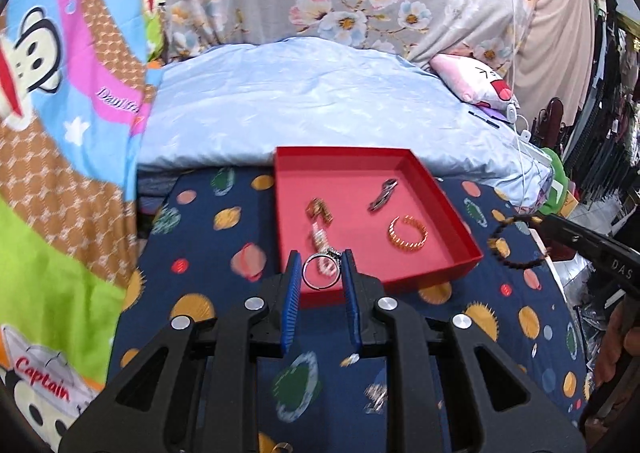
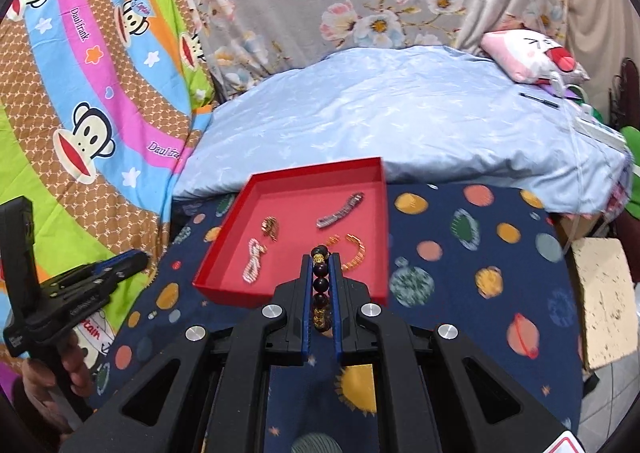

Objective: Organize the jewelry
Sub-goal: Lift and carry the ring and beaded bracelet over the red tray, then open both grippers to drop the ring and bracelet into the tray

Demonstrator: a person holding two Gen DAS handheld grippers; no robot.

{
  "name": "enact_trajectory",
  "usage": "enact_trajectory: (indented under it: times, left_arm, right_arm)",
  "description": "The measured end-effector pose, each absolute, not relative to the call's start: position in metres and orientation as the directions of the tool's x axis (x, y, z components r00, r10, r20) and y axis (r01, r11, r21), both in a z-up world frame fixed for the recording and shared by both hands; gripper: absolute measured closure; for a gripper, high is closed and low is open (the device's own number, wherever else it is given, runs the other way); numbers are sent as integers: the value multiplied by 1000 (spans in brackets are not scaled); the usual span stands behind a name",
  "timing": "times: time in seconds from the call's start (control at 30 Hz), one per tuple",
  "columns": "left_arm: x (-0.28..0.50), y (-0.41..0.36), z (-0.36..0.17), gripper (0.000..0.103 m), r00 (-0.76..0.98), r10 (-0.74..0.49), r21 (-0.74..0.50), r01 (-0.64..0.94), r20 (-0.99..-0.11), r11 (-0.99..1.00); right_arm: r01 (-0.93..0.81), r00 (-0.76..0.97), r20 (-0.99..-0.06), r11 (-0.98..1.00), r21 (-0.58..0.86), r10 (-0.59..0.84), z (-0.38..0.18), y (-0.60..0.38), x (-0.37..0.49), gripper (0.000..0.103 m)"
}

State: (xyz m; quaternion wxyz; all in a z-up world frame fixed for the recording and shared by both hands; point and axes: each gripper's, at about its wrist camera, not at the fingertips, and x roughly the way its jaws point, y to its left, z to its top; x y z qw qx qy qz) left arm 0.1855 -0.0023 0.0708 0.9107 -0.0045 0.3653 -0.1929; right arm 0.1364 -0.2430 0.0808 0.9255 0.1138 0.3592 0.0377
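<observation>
A red tray (image 1: 436,189) (image 2: 224,245) sits on the planet-print cloth. In it lie a gold cuff bracelet (image 1: 407,233) (image 2: 354,253), a silver bracelet (image 1: 383,195) (image 2: 340,210), a small gold piece (image 1: 319,209) (image 2: 270,228) and a pale beaded strand (image 1: 319,239) (image 2: 253,257). My left gripper (image 1: 320,267) is shut on a silver ring (image 1: 319,273) just above the tray's near edge. My right gripper (image 2: 321,263) is shut on a dark beaded bracelet (image 2: 321,285) (image 1: 514,241) above the tray's near right corner.
A light blue quilt (image 1: 320,101) lies behind the tray, with a pink plush pillow (image 1: 476,81) at its right end. A cartoon monkey blanket (image 2: 80,93) covers the left. A pale board (image 2: 604,297) lies off the cloth at right.
</observation>
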Motion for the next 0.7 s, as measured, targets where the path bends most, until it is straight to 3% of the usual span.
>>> enact_trajectory:
  times: [0.43,0.7]
  left_arm:
    - [276,-74,53,83,592,-414,-189,405,-692,895]
    - [347,-92,39,83,586,-363,-160,370,-725,915]
  right_arm:
    - [-25,668,-700,947,321,255,48,-239,255,96]
    - [-26,629,-718,932,362,297,28,-240,325,96]
